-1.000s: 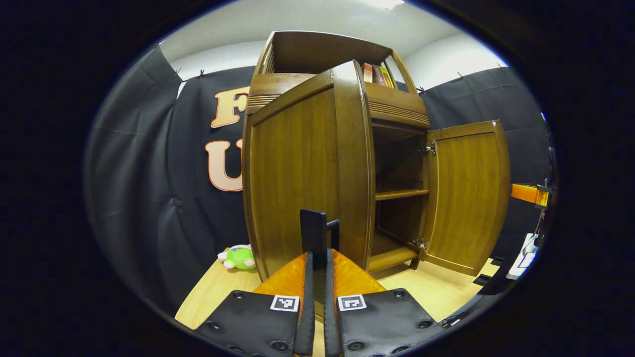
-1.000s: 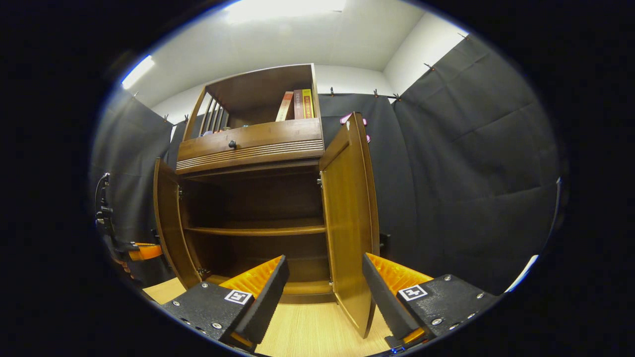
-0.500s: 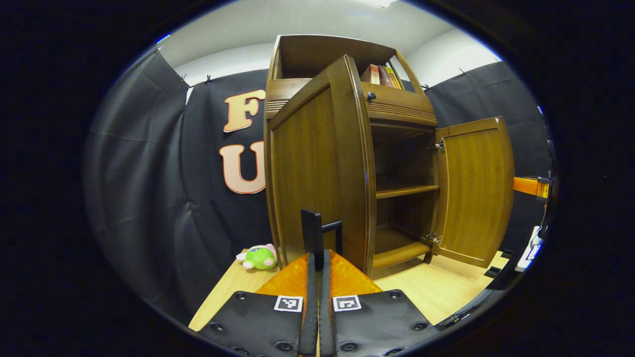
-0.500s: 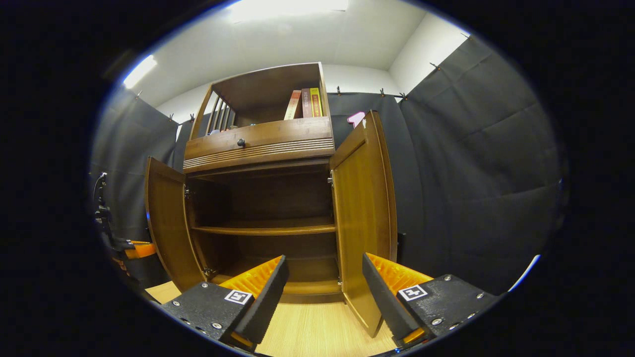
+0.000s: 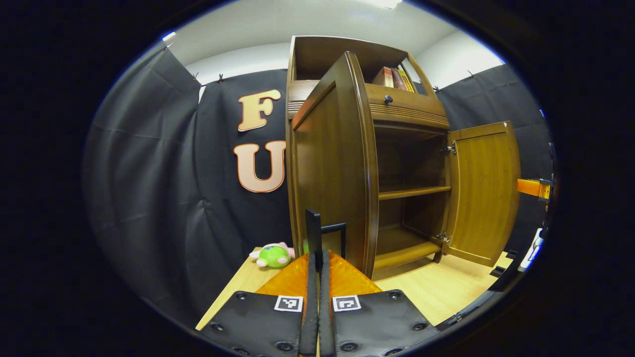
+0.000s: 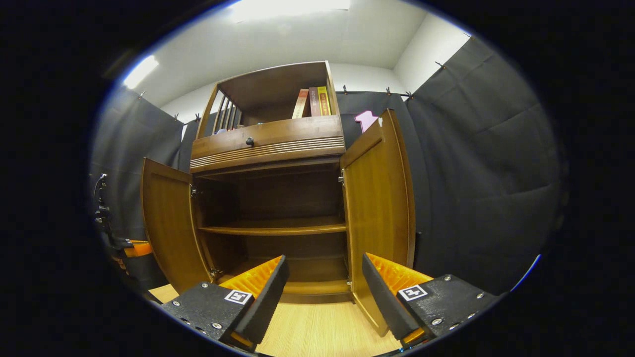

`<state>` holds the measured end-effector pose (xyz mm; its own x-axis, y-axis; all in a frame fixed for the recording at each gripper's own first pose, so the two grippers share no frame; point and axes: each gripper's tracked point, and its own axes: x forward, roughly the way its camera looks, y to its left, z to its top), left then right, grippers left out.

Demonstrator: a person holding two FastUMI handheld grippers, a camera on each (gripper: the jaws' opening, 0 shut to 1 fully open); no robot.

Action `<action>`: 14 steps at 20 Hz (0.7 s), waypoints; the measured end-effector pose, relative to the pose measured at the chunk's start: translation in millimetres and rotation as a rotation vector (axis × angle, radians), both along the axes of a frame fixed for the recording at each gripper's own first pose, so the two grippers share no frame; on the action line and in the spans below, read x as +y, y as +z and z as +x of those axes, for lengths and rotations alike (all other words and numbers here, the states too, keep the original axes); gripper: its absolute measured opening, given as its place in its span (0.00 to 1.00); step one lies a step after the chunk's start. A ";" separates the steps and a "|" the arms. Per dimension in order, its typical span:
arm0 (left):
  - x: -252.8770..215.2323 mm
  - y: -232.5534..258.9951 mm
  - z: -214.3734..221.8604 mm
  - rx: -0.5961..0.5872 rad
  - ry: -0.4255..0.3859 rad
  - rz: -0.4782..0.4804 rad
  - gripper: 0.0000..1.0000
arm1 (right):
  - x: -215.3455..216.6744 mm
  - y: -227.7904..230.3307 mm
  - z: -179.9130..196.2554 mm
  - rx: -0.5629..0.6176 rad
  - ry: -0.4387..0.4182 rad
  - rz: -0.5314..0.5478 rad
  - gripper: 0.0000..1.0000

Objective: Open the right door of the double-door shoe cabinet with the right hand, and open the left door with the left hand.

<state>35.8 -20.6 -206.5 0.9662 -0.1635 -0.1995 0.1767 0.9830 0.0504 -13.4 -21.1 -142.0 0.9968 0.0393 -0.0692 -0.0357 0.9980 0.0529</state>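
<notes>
We see two doors swung wide: left door (image 5: 333, 163), its handle (image 5: 317, 237) pinched by our left gripper (image 5: 317, 277); right door (image 6: 379, 208), with our right gripper (image 6: 322, 292) jaws spread; one plush toy (image 5: 274, 254) beside the cabinet (image 6: 270, 148).

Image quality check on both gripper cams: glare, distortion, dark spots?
Left gripper view: fisheye bows the left door edge; focus sharp. Right gripper view: ceiling light blown out at top; cabinet interior in shadow but shelf readable; no motion blur.

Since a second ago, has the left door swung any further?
Yes. The left door has swung wider on the handle, now uncovering the drawer knob.
</notes>
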 end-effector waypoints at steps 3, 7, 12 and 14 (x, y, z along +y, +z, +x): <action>12.7 0.4 1.7 -0.004 0.025 0.003 0.08 | 6.4 0.2 -0.7 0.001 0.007 -0.002 0.92; 31.3 0.0 -1.3 -0.003 0.044 -0.013 0.08 | 8.4 -3.6 4.3 0.006 0.007 0.007 0.92; 38.9 -0.9 0.8 -0.001 0.054 0.006 0.08 | 12.7 -6.0 5.4 0.015 0.013 0.019 0.92; 50.8 -0.6 -4.5 0.001 0.072 0.019 0.08 | 13.8 -4.2 5.9 0.015 0.017 0.021 0.92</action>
<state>31.3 30.2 -207.2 0.9750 -0.0892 -0.2034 0.1052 0.9920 0.0694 -7.5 -7.3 -146.3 0.9949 0.0575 -0.0834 -0.0514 0.9959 0.0741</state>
